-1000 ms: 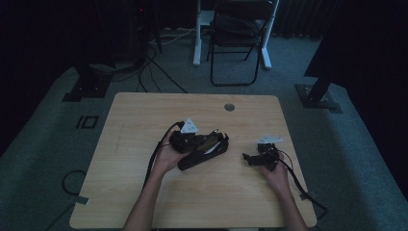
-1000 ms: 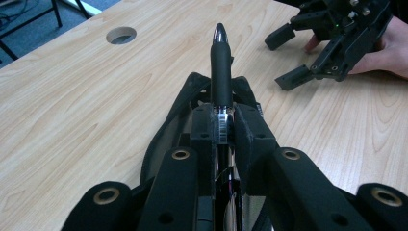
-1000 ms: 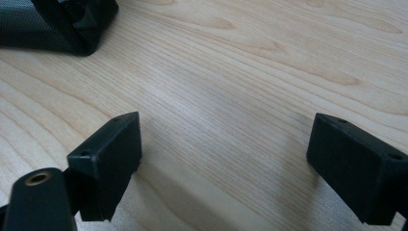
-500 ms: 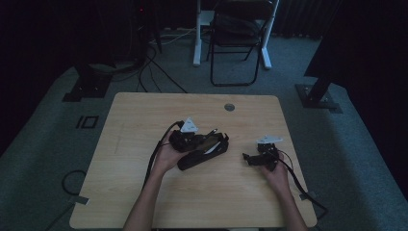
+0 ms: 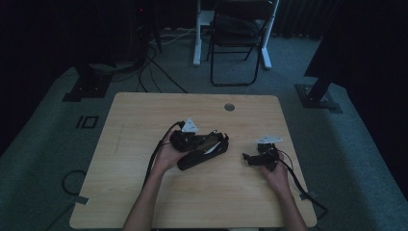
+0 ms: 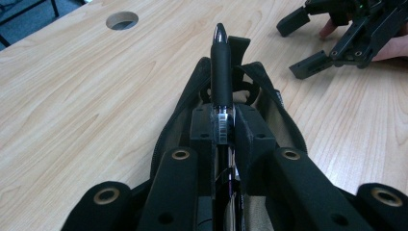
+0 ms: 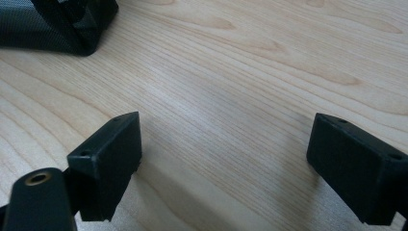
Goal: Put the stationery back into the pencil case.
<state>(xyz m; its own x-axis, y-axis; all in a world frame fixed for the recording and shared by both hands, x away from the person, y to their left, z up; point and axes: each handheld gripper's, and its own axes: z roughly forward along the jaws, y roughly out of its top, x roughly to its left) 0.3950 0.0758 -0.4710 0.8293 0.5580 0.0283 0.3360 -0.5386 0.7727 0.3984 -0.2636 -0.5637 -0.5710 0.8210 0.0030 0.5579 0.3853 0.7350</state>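
A black pencil case point(image 5: 204, 153) lies near the middle of the wooden table point(image 5: 144, 125), its mouth unzipped; in the left gripper view its open sides spread out under the jaws and show a pale lining. A round cable hole point(image 5: 229, 107) sits in the tabletop near the far edge, well apart from the case. Nothing lies between the case and the right gripper; only bare wood separates them.

The left gripper point(image 6: 222, 120) is clamped narrowly on a black pen point(image 6: 221, 57), its two pads pressing the clear barrel from both sides. The pen points forward with its shiny tip out past the jaws, directly over the open case. In the high view the left hand point(image 5: 168, 154) holds this gripper right over the case, at its left end. The right gripper point(image 7: 226, 159) stands wide, with nothing between its jaws, low over bare tabletop just right of the case; a corner of the case shows at the upper left of the right gripper view. The right hand point(image 5: 276, 173) holds it near the table's right edge.

The room is dim. The table stands on grey carpet, with a black folding chair point(image 5: 238, 38) behind it, cables on the floor at the left, and dark stand bases at both sides.
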